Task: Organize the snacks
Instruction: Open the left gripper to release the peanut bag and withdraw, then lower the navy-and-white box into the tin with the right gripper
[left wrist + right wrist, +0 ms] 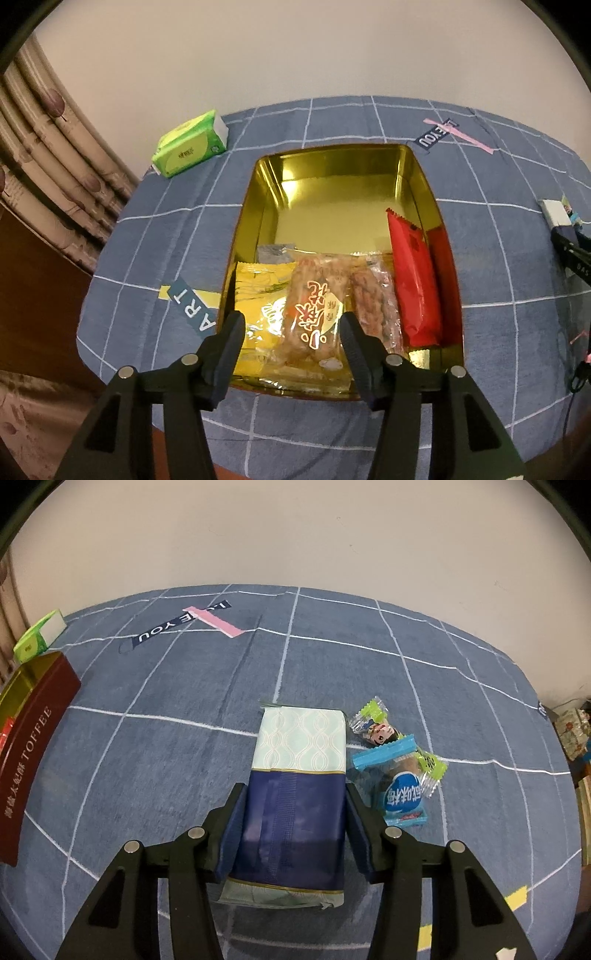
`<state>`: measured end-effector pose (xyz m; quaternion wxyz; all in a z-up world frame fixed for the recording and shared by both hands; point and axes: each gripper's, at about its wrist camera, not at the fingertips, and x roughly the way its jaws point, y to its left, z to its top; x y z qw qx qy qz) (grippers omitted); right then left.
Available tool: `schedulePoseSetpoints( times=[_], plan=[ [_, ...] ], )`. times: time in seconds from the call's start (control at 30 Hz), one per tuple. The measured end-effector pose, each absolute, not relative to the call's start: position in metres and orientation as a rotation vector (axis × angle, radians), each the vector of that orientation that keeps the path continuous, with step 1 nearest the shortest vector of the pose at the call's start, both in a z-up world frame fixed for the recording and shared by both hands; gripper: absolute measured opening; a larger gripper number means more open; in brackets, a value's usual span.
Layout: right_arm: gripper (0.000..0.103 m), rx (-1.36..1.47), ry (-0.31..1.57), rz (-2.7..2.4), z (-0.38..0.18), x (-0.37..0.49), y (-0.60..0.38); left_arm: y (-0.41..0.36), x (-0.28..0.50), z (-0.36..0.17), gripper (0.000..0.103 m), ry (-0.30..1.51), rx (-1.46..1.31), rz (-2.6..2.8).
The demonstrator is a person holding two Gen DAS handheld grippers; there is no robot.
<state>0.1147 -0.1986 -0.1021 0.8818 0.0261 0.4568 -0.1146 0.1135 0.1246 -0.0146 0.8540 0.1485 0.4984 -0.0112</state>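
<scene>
Fig.: left gripper (291, 332) open above snack pkts already filed side by side in gold tin (421, 177); right gripper (293, 812) clamps blue-and-white pkt (299, 775) on cloth, likely for transfer to tin.

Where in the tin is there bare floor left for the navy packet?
Free: the far half of the tin, from its back wall down to the grey wrapper, left of the red packet. Crowded: the near half, with the yellow packet, clear snack bags and red packet side by side. The right gripper grips the navy packet.
</scene>
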Motion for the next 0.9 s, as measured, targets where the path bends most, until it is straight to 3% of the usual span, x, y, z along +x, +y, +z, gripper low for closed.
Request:
schedulePoseSetpoints(
  times=[0.43,0.9],
  plan=[
    [0.046,0.109,0.917,-0.198,-0.07,0.099,-0.168,0.161,0.089,0.002,0.055,0.941,0.221,0.137],
    [0.046,0.137,0.904,0.007,-0.014,0.102,-0.06,0.198,0.072,-0.011,0.055,0.976,0.157,0.212]
  ],
)
